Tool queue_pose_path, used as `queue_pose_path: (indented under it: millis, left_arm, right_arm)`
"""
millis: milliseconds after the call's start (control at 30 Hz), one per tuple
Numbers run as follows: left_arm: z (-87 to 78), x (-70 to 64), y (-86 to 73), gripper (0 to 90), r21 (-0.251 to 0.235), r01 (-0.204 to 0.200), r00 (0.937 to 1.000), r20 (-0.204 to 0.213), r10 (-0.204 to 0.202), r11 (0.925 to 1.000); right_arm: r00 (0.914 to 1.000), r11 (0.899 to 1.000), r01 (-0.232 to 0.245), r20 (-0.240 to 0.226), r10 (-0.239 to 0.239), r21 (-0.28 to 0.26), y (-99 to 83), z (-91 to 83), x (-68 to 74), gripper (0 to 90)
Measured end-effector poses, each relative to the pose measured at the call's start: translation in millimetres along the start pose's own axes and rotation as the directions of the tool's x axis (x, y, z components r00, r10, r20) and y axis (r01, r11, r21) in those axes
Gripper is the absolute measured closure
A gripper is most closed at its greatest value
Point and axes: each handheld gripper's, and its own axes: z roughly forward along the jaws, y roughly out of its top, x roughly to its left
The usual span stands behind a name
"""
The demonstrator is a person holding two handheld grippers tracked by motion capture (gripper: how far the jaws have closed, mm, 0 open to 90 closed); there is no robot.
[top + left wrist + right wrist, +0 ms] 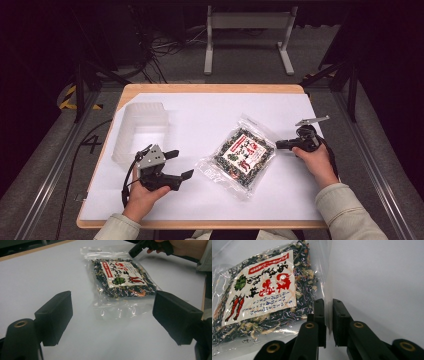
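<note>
Clear packet point(243, 155), red-white label point(259, 287), unreadable script

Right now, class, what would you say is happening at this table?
A person sits at a white table with a gripper in each hand. The right gripper, jaws nearly closed, pinches the clear edge of a packet of dried food lying flat. The left gripper is held wide open beside the packet, not touching it. A translucent plastic tub stands further left.

A clear plastic packet point(244, 156) of dark dried greens, with a white label printed in red and black, lies flat and sealed on the white table, right of centre, turned at a diagonal.
</note>
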Motion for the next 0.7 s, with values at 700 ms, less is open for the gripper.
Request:
queue_pose_path:
  millis: [700]
  left_arm:
    - [-0.9, -1.1, 2.8, 17.7, -0.010, 0.005, 1.0000, -0.002, -0.005, 0.9999]
  right_arm:
    - [0.9912, 0.984, 0.132, 0.028, -0.129, -0.116, 20.1, -43.7, 39.5, 90.0]
